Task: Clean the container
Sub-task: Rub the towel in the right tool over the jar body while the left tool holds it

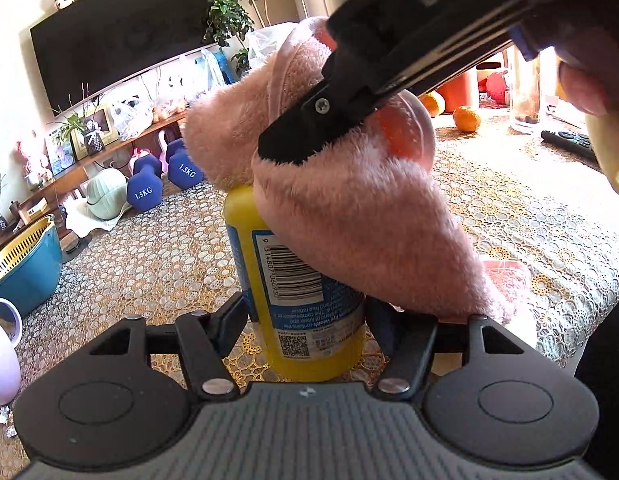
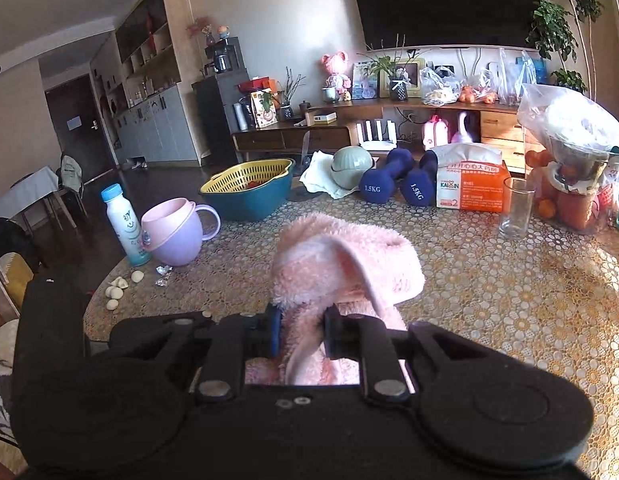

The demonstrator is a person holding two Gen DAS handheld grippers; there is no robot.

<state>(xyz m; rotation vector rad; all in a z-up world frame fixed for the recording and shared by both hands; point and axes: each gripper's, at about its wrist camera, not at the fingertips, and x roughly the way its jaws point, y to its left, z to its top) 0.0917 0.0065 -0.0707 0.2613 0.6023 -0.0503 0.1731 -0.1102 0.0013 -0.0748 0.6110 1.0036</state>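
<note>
A yellow bottle with a blue label and barcode lies along my left gripper, whose jaws are shut on its body. A fluffy pink cloth covers the bottle's far end and drapes down its right side. My right gripper comes in from the upper right, shut on that cloth. In the right wrist view the pink cloth bunches up just ahead of the right gripper, pinched between its fingers; the bottle is hidden beneath it.
The table has a gold lace cover. On it are a lilac cup, a white drink bottle, a teal basin with a yellow strainer, blue dumbbells, an orange-white box, a glass, oranges and a remote.
</note>
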